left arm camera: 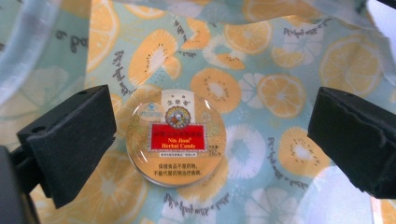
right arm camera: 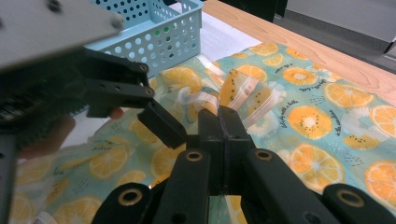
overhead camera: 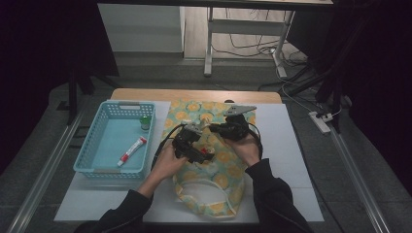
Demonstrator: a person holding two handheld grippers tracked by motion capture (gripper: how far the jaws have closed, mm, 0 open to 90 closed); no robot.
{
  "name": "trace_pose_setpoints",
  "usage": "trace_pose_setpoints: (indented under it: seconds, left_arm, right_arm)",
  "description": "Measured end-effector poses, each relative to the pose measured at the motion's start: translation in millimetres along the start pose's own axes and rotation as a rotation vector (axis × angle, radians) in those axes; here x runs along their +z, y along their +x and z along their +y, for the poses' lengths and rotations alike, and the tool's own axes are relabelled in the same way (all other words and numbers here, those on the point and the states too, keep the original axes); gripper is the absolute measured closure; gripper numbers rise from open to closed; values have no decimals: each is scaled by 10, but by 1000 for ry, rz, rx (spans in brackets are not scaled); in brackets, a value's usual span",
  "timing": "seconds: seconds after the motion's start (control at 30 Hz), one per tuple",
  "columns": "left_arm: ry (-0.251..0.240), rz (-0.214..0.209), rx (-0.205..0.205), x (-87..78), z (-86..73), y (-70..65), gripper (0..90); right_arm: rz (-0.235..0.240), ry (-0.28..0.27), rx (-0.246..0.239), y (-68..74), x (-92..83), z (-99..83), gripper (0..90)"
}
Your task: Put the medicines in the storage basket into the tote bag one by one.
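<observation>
Two claws worked over a fruit-print fabric bag spread on a white-covered worktop. The left claw stood wide open, its black pads well apart with nothing pressed between them. Beneath that gap, in the left gripper view, a round tin of herbal candy with a red label lay flat on the orange-slice fabric, close to one pad but not gripped. The right claw was closed, its two pads pressed together on a fold of the bag's edge near the zip, holding the fabric raised. In the high view both claws met over the upper middle of the bag. To the person's left sat a pale blue basket holding a red-and-white tube and a small green-capped bottle at its far right corner.
</observation>
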State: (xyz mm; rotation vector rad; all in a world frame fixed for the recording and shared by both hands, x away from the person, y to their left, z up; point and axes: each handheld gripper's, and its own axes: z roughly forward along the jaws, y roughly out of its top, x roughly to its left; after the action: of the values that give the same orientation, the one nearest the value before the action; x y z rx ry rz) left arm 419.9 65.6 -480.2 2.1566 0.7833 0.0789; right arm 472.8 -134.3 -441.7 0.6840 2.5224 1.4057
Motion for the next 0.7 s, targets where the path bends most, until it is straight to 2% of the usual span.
trace_pose_setpoints:
  seconds: [0.13, 0.4, 0.5, 0.7]
  left_arm:
    - [-21, -24, 0, -95, -12, -29, 13]
    - [-46, -41, 6, -297, -64, -52, 15]
    - [-51, -74, 1, -358, -96, -31, 16]
    - [-57, -60, 6, -486, -133, -28, 11]
  right_arm:
    - [-1, 1, -4, 4, -6, 5, 900]
    - [1, -3, -7, 12, -14, 12, 900]
    - [0, -1, -8, 13, -18, 14, 900]
    - [1, 0, -10, 13, -9, 8, 900]
